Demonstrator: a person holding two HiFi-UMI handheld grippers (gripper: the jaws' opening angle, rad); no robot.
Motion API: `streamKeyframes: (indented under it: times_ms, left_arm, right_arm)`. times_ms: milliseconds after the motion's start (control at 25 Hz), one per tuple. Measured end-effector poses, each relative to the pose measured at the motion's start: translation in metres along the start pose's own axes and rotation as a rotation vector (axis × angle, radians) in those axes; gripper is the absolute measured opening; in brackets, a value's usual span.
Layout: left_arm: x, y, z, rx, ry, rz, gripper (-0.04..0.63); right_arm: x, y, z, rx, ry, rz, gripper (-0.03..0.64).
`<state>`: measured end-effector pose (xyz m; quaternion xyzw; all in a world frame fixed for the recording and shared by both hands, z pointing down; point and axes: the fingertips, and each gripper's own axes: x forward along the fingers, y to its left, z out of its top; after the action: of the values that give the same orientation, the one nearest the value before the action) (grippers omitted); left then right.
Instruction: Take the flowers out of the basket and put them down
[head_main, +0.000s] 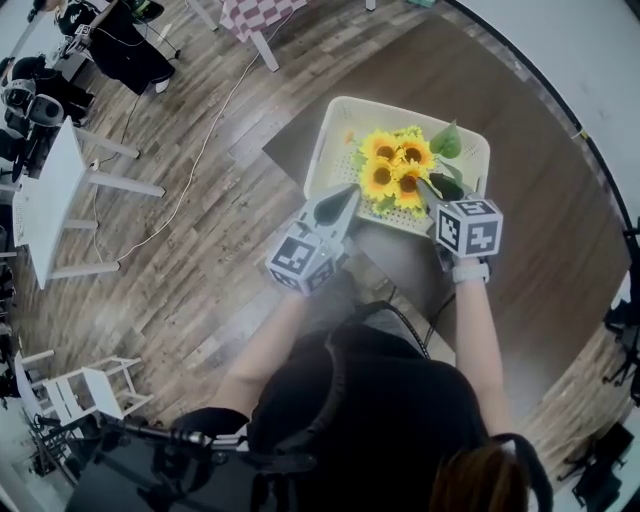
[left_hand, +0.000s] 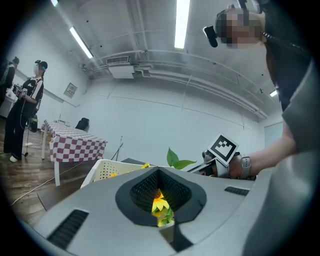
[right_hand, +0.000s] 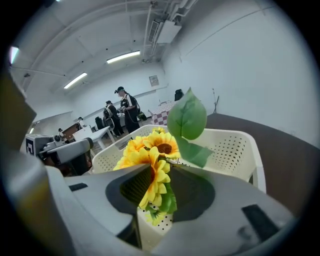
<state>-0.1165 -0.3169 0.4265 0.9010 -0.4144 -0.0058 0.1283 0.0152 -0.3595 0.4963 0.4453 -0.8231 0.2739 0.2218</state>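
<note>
A bunch of yellow sunflowers (head_main: 395, 170) with green leaves stands in a cream perforated basket (head_main: 345, 115) on a dark table (head_main: 395, 262). My left gripper (head_main: 345, 200) is shut at the basket's near rim, left of the flowers. Through the hole in its jaws one bloom (left_hand: 160, 204) shows, with the basket (left_hand: 107, 170) beyond. My right gripper (head_main: 440, 195) points down at the bunch from the near right. Its jaws are open, and a sunflower (right_hand: 155, 150) and a large leaf (right_hand: 187, 117) rise just ahead of them over the basket wall (right_hand: 235, 145).
A table with a checkered cloth (head_main: 262, 12) stands on the wood floor beyond the basket. White tables (head_main: 50, 200) and white chairs (head_main: 90, 390) are at the left, with a cable across the floor. A person (left_hand: 27, 115) stands far left; other people (right_hand: 125, 110) work further off.
</note>
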Motion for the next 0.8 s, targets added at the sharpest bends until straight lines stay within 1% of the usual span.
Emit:
streamKeyframes:
  times_ms: [80,200,240,440,600,800]
  left_arm:
    - [0.002,-0.002,0.003,-0.003,0.001,-0.008,0.003]
    - [0.004,-0.005,0.002,0.001,0.009,-0.020,0.003]
    - [0.005,-0.005,0.002,0.005,0.012,-0.024,0.003]
    - [0.010,-0.004,0.003,0.023,0.028,-0.031,0.003]
    - [0.015,0.002,0.006,0.017,0.061,-0.025,0.003]
    - [0.023,0.006,0.016,0.015,0.055,-0.042,0.003]
  right_arm:
    - [0.002,-0.001,-0.002,0.018,0.002,0.013,0.124]
    - [0.004,-0.003,-0.005,0.037,0.007,0.015,0.072]
    - [0.005,-0.003,-0.005,0.042,0.007,0.017,0.071]
    - [0.008,-0.007,-0.003,0.068,-0.009,0.030,0.021]
    - [0.008,-0.010,0.003,0.082,-0.034,0.023,0.012]
    - [0.010,-0.016,0.007,0.115,-0.058,0.012,0.011]
